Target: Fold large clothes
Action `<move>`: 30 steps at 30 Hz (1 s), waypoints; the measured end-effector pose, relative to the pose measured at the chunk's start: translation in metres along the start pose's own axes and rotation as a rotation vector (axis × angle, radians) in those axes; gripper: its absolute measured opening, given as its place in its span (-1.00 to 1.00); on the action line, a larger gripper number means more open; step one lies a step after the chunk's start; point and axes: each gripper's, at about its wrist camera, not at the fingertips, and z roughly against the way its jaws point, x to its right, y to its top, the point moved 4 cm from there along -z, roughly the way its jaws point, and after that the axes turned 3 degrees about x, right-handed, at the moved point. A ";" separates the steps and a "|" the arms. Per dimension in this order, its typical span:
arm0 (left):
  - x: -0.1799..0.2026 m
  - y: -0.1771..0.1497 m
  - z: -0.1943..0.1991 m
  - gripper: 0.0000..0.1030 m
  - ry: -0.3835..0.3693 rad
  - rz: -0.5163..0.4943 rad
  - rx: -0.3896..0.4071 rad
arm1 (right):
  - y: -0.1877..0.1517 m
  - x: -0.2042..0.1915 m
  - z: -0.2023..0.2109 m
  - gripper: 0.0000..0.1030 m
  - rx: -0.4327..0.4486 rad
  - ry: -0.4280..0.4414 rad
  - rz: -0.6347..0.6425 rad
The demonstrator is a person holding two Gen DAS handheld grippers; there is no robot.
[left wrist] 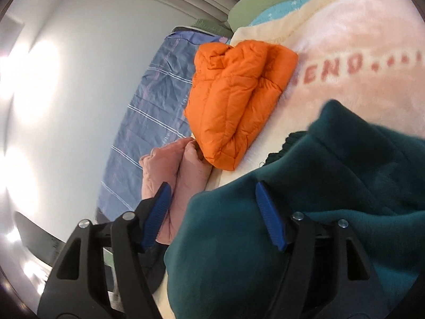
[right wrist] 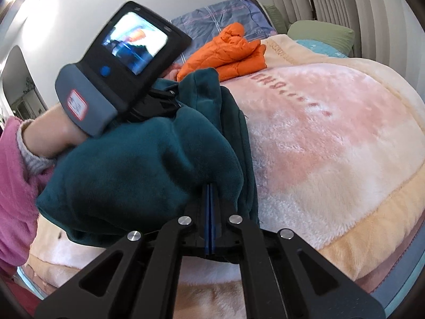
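Note:
A dark green fleece garment (left wrist: 305, 226) (right wrist: 138, 175) lies bunched on the pink and cream blanket (left wrist: 350, 40) (right wrist: 332, 146). My left gripper (left wrist: 212, 184) is open. Its right pad rests on the fleece, and its left pad sits beside a pink puffer jacket (left wrist: 175, 175), clear of the green cloth. In the right wrist view the left gripper's body and screen (right wrist: 127, 61) rise above the fleece in a hand (right wrist: 50, 135), with its fingers hidden in the cloth. My right gripper (right wrist: 209, 186) is shut on a fold of the fleece near its front edge.
A folded orange puffer jacket (left wrist: 236, 98) (right wrist: 228, 50) lies on the blanket beyond the fleece. A blue striped sheet (left wrist: 148, 122) (right wrist: 217, 18) runs along the white wall. Green pillows (left wrist: 260, 2) (right wrist: 318, 32) sit at the head. A pink sleeve (right wrist: 13, 172) is at the left.

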 end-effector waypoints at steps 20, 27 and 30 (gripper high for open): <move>-0.074 -0.010 0.040 0.37 -0.423 0.408 0.140 | 0.001 0.005 0.006 -0.99 -0.026 0.057 -0.049; -0.038 -0.034 0.032 0.50 -0.687 0.401 0.026 | 0.030 0.016 0.035 -0.94 0.040 0.195 -0.157; -0.047 -0.035 0.035 0.49 -0.726 0.448 0.051 | 0.066 0.027 0.044 -0.88 0.103 0.154 -0.156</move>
